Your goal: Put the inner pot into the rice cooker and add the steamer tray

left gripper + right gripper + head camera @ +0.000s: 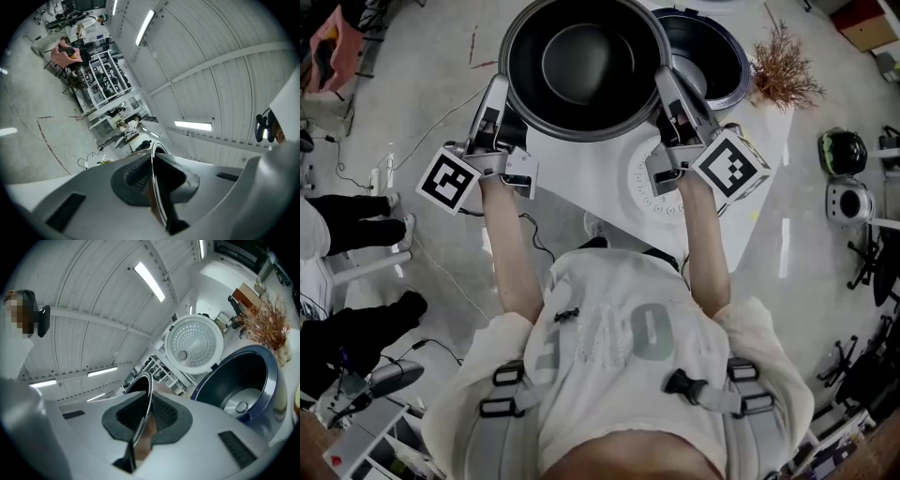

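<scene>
The dark round inner pot point(581, 66) hangs in the air above the white table, seen from over its open mouth in the head view. My left gripper point(500, 98) is shut on the pot's left rim point(157, 187), and my right gripper point(668, 89) is shut on its right rim point(143, 408). In each gripper view the thin metal rim runs edge-on between the pads. The rice cooker point(717, 52) stands open at the back right, its dark blue body point(248, 376) empty and its perforated lid point(194, 343) raised. A white perforated disc, apparently the steamer tray point(642, 183), lies under my right gripper.
A dried brown plant point(783, 70) stands right of the cooker. The white table point(581, 183) ends in a slanted edge near my body. Cables trail over the floor at left, where a person's dark legs point(347, 220) stand. Round black-and-white devices point(846, 173) sit on the floor at right.
</scene>
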`<action>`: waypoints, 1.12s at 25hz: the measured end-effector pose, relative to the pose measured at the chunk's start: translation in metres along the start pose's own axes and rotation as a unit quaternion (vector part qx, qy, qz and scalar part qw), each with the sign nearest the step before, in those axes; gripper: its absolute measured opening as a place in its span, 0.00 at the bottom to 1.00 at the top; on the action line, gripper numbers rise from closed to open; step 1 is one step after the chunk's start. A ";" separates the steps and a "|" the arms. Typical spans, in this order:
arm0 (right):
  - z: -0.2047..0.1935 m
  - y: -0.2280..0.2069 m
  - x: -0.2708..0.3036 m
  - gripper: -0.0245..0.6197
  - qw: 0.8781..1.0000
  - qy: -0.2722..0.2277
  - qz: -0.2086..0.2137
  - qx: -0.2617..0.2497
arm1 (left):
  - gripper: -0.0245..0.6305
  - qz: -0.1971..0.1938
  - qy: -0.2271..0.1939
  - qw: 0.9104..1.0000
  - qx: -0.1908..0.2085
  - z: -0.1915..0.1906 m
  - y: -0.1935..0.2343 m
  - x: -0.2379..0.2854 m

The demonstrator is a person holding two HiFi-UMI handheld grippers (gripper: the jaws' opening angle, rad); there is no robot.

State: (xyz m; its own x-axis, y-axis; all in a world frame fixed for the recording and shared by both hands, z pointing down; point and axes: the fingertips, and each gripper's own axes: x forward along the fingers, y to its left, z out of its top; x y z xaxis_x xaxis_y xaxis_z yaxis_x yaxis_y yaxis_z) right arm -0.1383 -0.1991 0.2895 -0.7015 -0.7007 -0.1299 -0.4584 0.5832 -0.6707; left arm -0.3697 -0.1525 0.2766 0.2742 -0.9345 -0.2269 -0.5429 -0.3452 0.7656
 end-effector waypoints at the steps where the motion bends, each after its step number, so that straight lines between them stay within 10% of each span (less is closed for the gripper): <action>1: 0.011 0.002 -0.001 0.10 1.000 -0.008 0.001 -0.007 | 0.09 -0.008 0.001 1.000 0.007 0.001 -0.009 0.007; 28: 0.149 -0.086 -0.099 0.11 0.990 -0.074 -0.109 -0.058 | 0.10 -0.074 0.108 0.985 0.113 -0.110 -0.105 0.154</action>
State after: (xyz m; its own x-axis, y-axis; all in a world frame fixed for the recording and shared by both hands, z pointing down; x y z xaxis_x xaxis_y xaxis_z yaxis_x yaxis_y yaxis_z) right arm 0.0519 -0.2415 0.2514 -0.4960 -0.8623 -0.1020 -0.6558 0.4490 -0.6068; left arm -0.1834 -0.2505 0.2278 0.5118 -0.8414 -0.1738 -0.6413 -0.5087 0.5743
